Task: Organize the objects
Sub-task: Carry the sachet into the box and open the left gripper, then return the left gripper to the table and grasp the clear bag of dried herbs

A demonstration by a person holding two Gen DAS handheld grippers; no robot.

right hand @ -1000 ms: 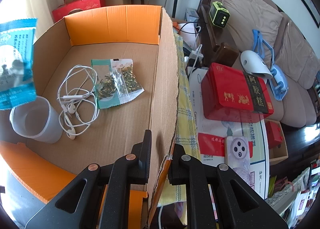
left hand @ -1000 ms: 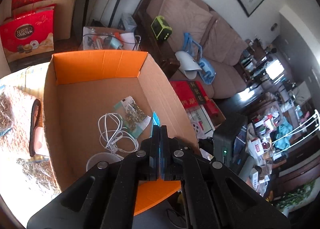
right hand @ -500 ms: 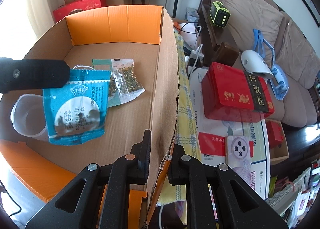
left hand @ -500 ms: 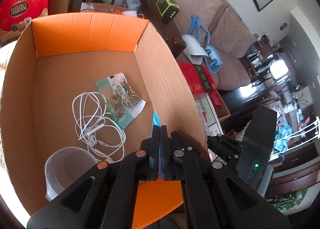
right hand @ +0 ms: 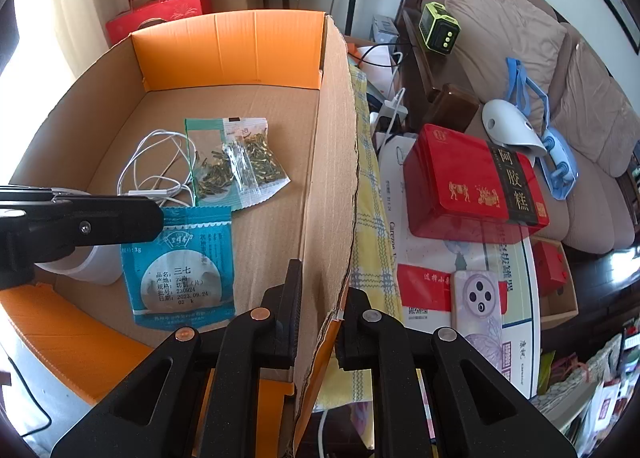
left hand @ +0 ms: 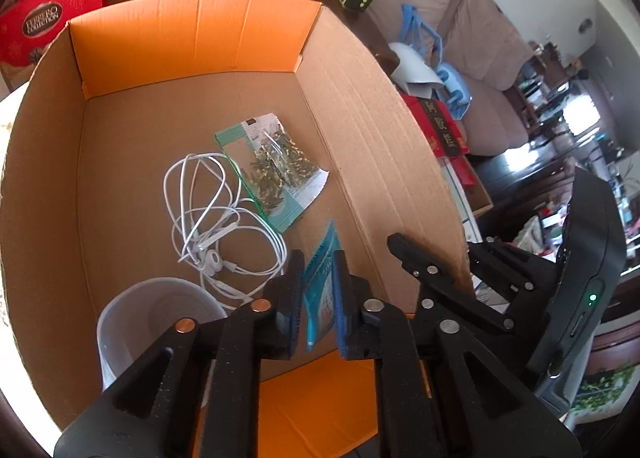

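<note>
The cardboard box [right hand: 256, 213], its end flaps orange on the inside, served as the landmark. The left gripper [left hand: 318, 290] reached into the box near its front end; its jaws were opening, standing narrowly apart, with the blue packet [right hand: 180, 266] between them and the pads no longer pressing on it. Seen from the right wrist, the blue packet hung upright over the box floor, printed face outward, its top edge at the left gripper's fingertip [right hand: 132, 217]. The right gripper [right hand: 320, 310] was clamped on the right-hand wall of the box, one finger inside and one outside, with the jaws narrow upon the cardboard. On the box floor lay a clear sachet of green-brown pieces [left hand: 276, 169] near the middle, a coil of white earphones [left hand: 220, 217] touching the sachet's left edge, and a translucent plastic cup [left hand: 156, 322] in the front-left corner. Outside the right-hand wall, on the table, sat a red tin [right hand: 472, 185] and a phone [right hand: 476, 302].
</note>
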